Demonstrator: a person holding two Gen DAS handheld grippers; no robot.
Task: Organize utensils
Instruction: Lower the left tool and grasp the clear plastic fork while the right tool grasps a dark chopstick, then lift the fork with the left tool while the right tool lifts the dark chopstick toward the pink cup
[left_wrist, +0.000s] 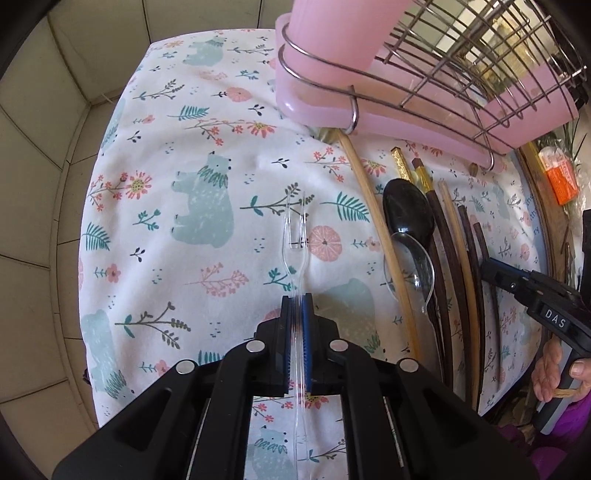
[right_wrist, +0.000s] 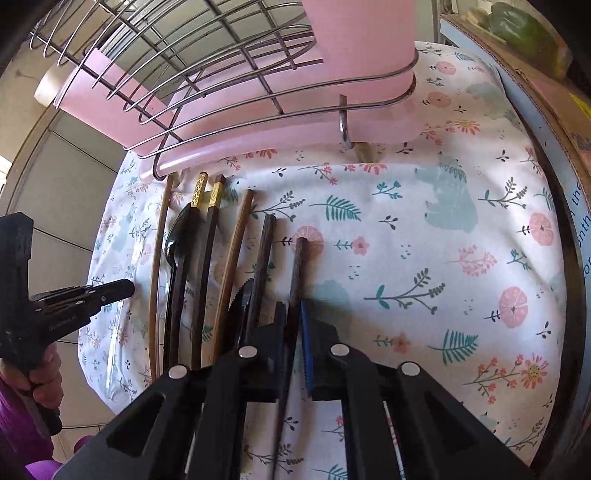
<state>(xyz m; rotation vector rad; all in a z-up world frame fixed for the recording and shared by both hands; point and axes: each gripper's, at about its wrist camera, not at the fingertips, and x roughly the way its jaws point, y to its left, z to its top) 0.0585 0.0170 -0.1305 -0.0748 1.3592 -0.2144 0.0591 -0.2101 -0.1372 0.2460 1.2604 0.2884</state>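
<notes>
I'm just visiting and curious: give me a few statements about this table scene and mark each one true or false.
1. The left gripper holds a clear fork. True.
2. The right gripper is empty. False: it is shut on a dark chopstick.
3. The cloth is plain white. False: it has bears, flowers and leaves printed on it.
4. A black spoon lies among the chopsticks. True.
5. The wire rack sits on a pink tray. True.
</notes>
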